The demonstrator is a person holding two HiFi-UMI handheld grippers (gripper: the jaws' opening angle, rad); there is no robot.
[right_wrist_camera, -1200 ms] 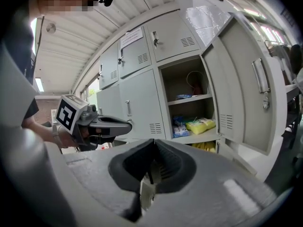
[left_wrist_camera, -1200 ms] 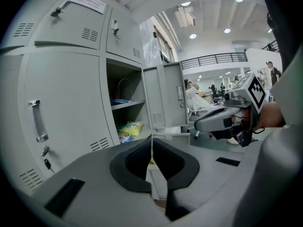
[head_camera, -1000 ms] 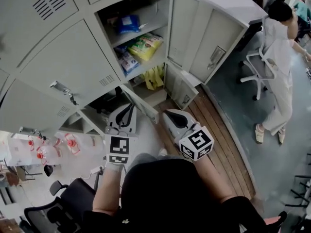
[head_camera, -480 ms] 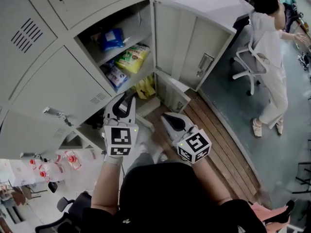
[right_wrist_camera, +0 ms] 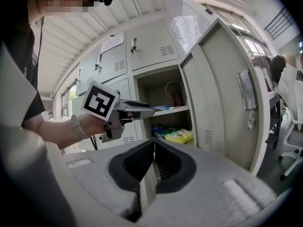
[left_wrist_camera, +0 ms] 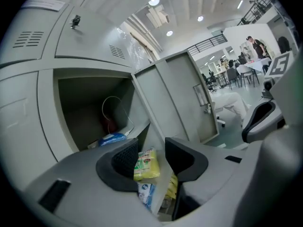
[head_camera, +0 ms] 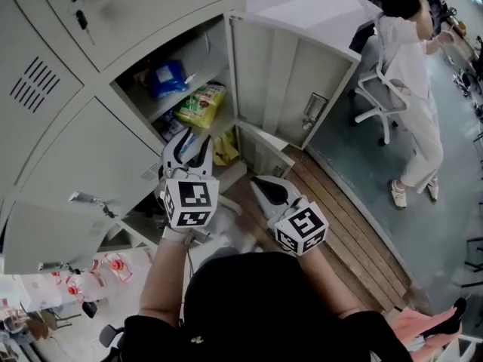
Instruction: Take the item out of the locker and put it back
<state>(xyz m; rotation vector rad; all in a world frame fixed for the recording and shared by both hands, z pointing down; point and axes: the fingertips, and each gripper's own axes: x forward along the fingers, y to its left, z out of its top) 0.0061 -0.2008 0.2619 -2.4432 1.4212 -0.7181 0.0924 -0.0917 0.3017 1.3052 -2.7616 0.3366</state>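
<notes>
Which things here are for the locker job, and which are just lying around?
For the job: open locker; yellow packet on its lower shelf; blue packet on the shelf above; left hand-held gripper, jaws just been opening, holding nothing; right hand-held gripper, shut.

Just lying about: office chair; person in white; wooden floor strip; closed lockers.

Lifts left gripper (head_camera: 189, 143) from down low up to the shelves of the open locker (head_camera: 290, 74), near the yellow packet (head_camera: 202, 104). Spreads its jaws apart from closed on the way; nothing between them.
</notes>
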